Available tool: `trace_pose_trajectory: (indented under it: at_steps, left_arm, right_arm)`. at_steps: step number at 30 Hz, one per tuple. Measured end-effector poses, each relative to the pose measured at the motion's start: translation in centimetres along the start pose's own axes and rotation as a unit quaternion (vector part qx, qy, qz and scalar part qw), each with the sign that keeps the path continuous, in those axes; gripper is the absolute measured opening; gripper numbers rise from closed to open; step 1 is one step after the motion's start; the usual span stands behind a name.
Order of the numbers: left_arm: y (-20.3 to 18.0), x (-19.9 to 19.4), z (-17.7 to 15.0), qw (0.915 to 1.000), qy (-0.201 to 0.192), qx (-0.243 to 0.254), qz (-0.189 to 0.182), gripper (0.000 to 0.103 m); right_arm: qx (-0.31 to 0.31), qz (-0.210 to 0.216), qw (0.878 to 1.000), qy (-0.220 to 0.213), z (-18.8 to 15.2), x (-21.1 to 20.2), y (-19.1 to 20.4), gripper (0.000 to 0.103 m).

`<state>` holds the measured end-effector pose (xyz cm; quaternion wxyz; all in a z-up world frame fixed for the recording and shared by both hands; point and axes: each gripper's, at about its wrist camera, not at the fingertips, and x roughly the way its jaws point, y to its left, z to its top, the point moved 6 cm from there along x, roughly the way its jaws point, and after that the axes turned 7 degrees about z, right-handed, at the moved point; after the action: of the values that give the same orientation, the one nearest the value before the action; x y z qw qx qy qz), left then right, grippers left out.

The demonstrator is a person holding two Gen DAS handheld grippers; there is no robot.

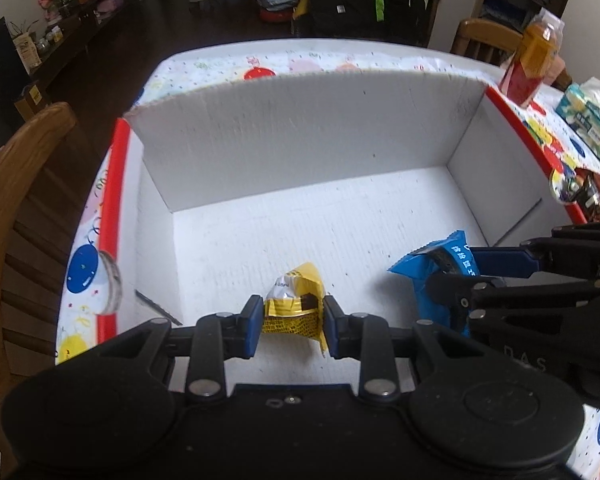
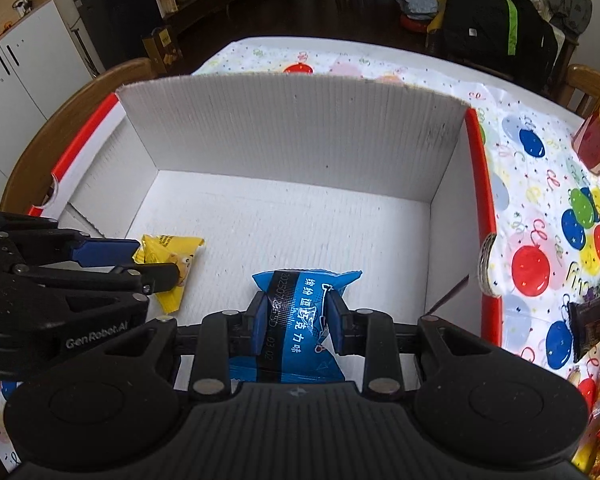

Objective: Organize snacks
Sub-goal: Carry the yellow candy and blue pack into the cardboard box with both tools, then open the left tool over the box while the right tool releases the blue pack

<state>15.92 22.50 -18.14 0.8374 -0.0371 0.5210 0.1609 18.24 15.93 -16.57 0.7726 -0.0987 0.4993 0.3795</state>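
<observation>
Snacks are going into the big white box (image 2: 292, 148) right now, so this looks like the putting-in step. The box sits on a table with a balloon cloth (image 2: 540, 208), and its floor is bare apart from the two packets held over it. More snacks (image 2: 596, 320) wait in a pile on the cloth just beside the box's right wall.

Next, each packet should be set down flat on the box floor and let go. I think they should not land on top of each other. Then the tongs can go back to the pile for more.

The right gripper (image 2: 296, 316) is squeezed narrow on the blue packet (image 2: 300, 300), one pad on each side of its middle. The packet is low in the box, near the front.

The left gripper (image 1: 289, 318) is squeezed narrow too. It pinches the small yellow packet (image 1: 294, 300), at the front left of the box.
</observation>
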Motion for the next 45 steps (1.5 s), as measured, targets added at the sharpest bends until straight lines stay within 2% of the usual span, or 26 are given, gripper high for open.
trace_pose_trajectory:
  at_steps: [5, 14, 16, 18, 21, 25, 29, 36, 45]
  left_arm:
    - [-0.4, 0.7, -0.5, 0.9998, 0.019, 0.008, -0.001, 0.030]
    - [-0.3, 0.5, -0.7, 0.9997, 0.024, -0.001, 0.001, 0.036]
    - [-0.2, 0.5, -0.4, 0.9998, 0.020, -0.003, 0.000, 0.049]
    - [-0.1, 0.2, -0.4, 0.9999, 0.014, -0.003, 0.008, 0.054]
    - [-0.1, -0.6, -0.4, 0.9999, 0.009, -0.007, 0.001, 0.056]
    - [0.0, -1.9, -0.3, 0.9999, -0.006, -0.014, -0.004, 0.061]
    - [0.0, -3.3, 0.0, 0.9995, -0.021, -0.021, -0.011, 0.062]
    - [-0.7, -6.8, 0.2, 0.9977, -0.065, -0.013, -0.014, 0.069]
    - [-3.1, -10.8, 0.2, 0.9930, -0.114, 0.005, -0.030, 0.071]
  right_arm:
    - [0.002, -0.005, 1.000, 0.010, -0.4, 0.3, 0.0, 0.031]
    - [0.002, -0.004, 1.000, 0.005, -0.4, -0.2, 0.2, 0.031]
    - [0.000, -0.004, 1.000, 0.000, -0.4, -0.6, 0.3, 0.033]
    - [-0.003, -0.006, 1.000, -0.006, -0.5, -1.1, 0.4, 0.035]
    - [-0.004, -0.004, 1.000, -0.017, -0.4, -2.0, 0.4, 0.036]
    - [-0.006, -0.002, 0.999, -0.033, -0.3, -3.7, 0.5, 0.042]
    - [-0.002, 0.004, 0.999, -0.050, -0.2, -5.6, 0.5, 0.047]
    - [0.005, 0.011, 0.997, -0.078, -0.7, -9.1, 0.4, 0.054]
    - [0.022, 0.019, 0.993, -0.113, -2.2, -14.5, -1.2, 0.055]
